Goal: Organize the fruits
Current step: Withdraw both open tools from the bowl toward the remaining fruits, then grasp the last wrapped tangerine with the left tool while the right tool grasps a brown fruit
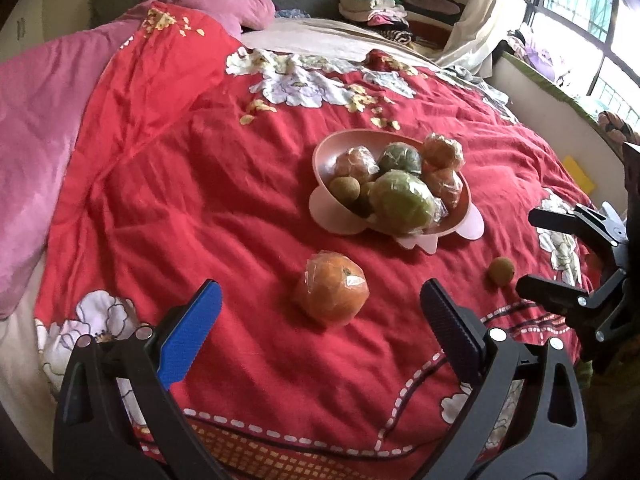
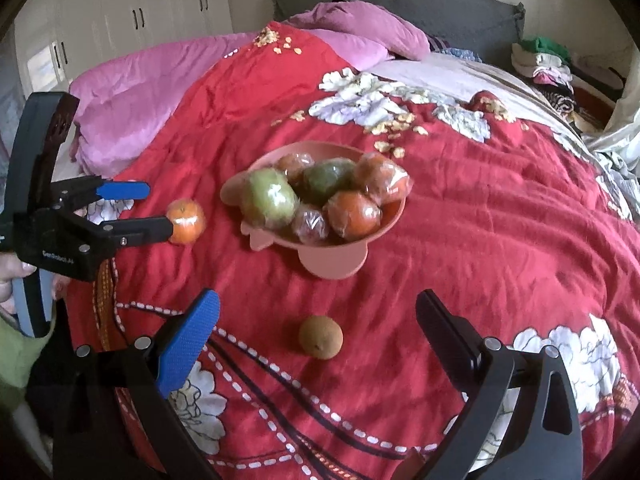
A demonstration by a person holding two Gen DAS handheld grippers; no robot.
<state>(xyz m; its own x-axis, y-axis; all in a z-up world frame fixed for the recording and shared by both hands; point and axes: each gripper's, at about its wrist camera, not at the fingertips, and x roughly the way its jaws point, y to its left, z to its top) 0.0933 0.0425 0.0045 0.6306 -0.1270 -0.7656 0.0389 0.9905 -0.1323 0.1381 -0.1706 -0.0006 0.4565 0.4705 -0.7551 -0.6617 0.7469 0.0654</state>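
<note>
A pink fruit bowl (image 1: 326,152) stands on the red quilt and holds several plastic-wrapped oranges and green fruits; it also shows in the right wrist view (image 2: 332,268). A wrapped orange (image 1: 331,289) lies loose on the quilt just beyond my left gripper (image 1: 320,308), which is open and empty; the orange shows in the right wrist view too (image 2: 185,221). A small brown fruit (image 2: 321,337) lies just ahead of my open, empty right gripper (image 2: 318,320); it also shows in the left wrist view (image 1: 500,271). The right gripper (image 1: 538,250) appears at the left view's right edge, the left gripper (image 2: 154,208) at the right view's left edge.
The red floral quilt (image 1: 200,200) covers the bed. A pink blanket (image 1: 36,112) is heaped along the left side. Folded clothes (image 1: 380,4) are stacked at the far end. A window ledge (image 1: 560,96) runs along the right; white wardrobes (image 2: 132,12) stand behind.
</note>
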